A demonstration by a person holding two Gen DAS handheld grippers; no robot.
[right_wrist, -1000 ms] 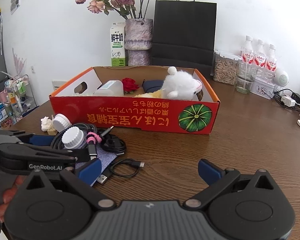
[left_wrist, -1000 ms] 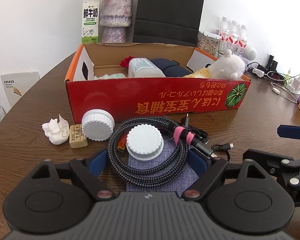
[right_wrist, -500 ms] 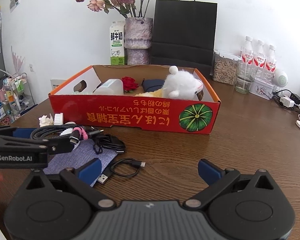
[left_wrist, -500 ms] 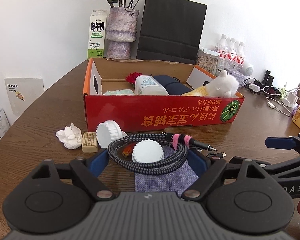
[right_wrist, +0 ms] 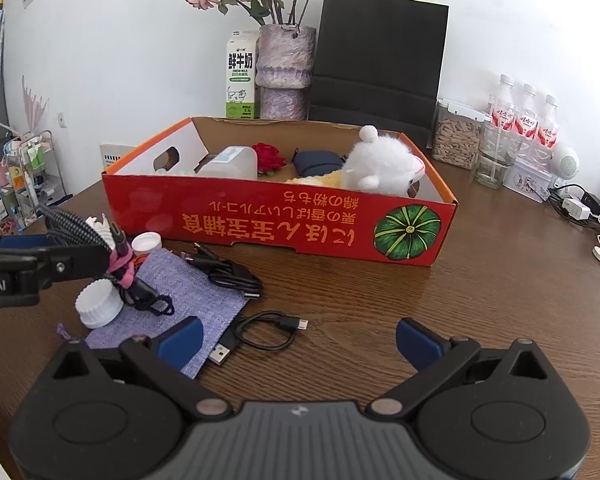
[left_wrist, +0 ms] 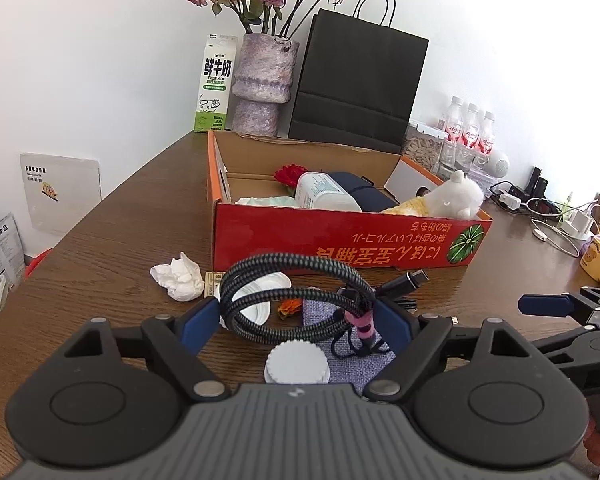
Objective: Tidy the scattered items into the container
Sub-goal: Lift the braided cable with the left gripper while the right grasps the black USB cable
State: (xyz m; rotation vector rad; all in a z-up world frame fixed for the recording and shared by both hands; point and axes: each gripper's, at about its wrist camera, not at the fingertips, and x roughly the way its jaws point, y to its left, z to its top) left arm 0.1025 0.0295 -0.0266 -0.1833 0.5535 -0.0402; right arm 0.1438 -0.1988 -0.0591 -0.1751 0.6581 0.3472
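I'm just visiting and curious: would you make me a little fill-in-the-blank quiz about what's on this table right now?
1. The left gripper is lifting a coiled braided ____ bound with a pink strap.
2. The white plush toy lies inside the ____ cardboard box.
3. The right gripper holds ____ between its open fingers.
4. The white ribbed cap rests on a ____ cloth pouch.

Missing words: cable; red; nothing; purple

Left tongs (right_wrist: 4,268) cut off left.
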